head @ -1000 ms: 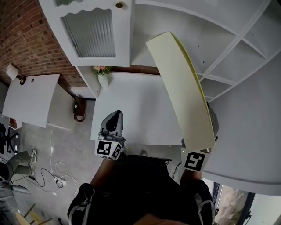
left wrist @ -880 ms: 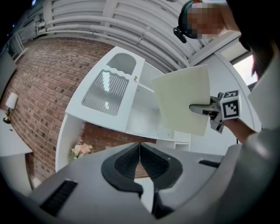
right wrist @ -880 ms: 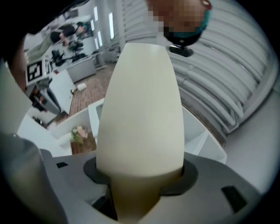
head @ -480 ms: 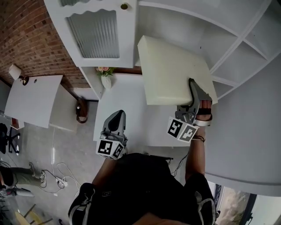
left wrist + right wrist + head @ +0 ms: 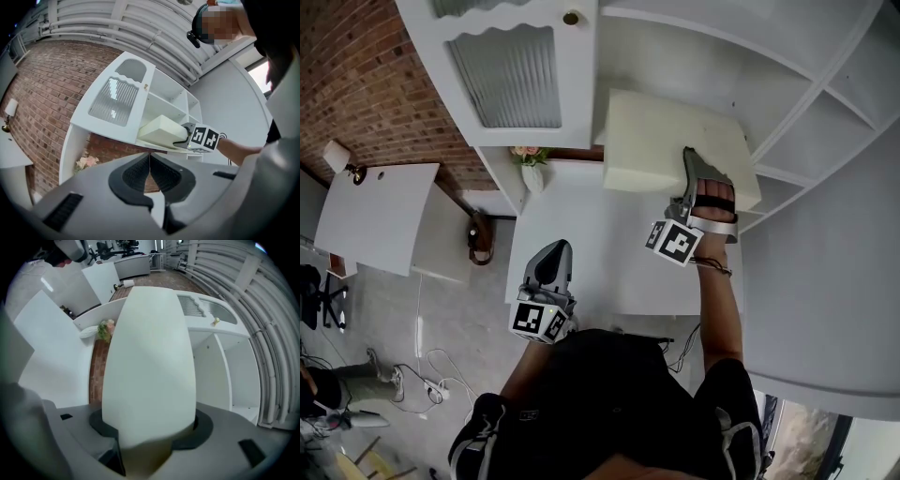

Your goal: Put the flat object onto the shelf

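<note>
The flat object (image 5: 661,141) is a thick cream-white slab. My right gripper (image 5: 689,164) is shut on its near edge and holds it level. The slab's far edge reaches into the open compartment of the white shelf unit (image 5: 675,47), just right of the glass door. In the left gripper view the slab (image 5: 161,132) sits low over a shelf board (image 5: 154,146); contact cannot be told. In the right gripper view the slab (image 5: 150,352) fills the middle and hides the fingertips. My left gripper (image 5: 553,253) hangs lower left over the counter, shut and empty.
A ribbed-glass cabinet door (image 5: 506,66) stands left of the compartment. A small vase of pink flowers (image 5: 528,161) sits on the white counter (image 5: 581,253) below. Slanted shelf dividers (image 5: 825,103) lie right. A brick wall (image 5: 356,75) and white table (image 5: 366,216) are left.
The right gripper turned the slab from standing on edge to lying flat and carried it forward and up into the shelf opening. The left gripper stayed almost still.
</note>
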Demonstrator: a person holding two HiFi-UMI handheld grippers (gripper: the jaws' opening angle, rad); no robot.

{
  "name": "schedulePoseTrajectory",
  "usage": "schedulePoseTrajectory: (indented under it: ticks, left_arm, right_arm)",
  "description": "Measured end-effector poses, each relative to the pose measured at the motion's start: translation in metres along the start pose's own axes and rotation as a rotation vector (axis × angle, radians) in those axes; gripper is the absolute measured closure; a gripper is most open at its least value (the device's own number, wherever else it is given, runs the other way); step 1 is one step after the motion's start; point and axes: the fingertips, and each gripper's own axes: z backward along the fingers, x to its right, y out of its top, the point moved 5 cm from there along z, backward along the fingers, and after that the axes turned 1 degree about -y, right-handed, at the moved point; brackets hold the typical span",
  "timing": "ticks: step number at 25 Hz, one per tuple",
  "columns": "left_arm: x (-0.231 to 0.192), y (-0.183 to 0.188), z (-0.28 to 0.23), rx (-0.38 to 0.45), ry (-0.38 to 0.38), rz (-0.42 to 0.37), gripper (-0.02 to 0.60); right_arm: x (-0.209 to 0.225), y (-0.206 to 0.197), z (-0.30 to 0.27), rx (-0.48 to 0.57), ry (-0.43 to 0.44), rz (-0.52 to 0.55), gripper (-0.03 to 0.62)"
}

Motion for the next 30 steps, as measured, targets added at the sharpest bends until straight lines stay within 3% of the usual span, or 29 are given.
schedulePoseTrajectory:
  ticks: [3, 10, 18, 21, 30]
  left_arm:
    - [0.0, -0.003, -0.001, -0.012, 0.001, 0.009, 0.568]
    - [-0.008, -0.005, -0.003, -0.027, 0.017, 0.011, 0.568]
    - [-0.017, -0.006, -0.011, -0.039, 0.005, 0.004, 0.568]
    - [-0.018, -0.01, -0.016, -0.049, -0.006, 0.006, 0.568]
    - [-0.021, -0.018, -0.028, -0.069, -0.019, 0.015, 0.568]
  right_arm:
    - [-0.011, 0.009, -0.013, -0.002, 0.013, 0.041, 0.295]
    - [-0.031, 0.022, -0.036, 0.009, 0.091, 0.024, 0.264]
    - [-0.042, 0.031, -0.077, -0.022, 0.211, 0.051, 0.204]
    - [-0.044, 0.031, -0.099, -0.042, 0.226, 0.064, 0.175]
    - [-0.043, 0.033, -0.147, -0.091, 0.27, 0.074, 0.167]
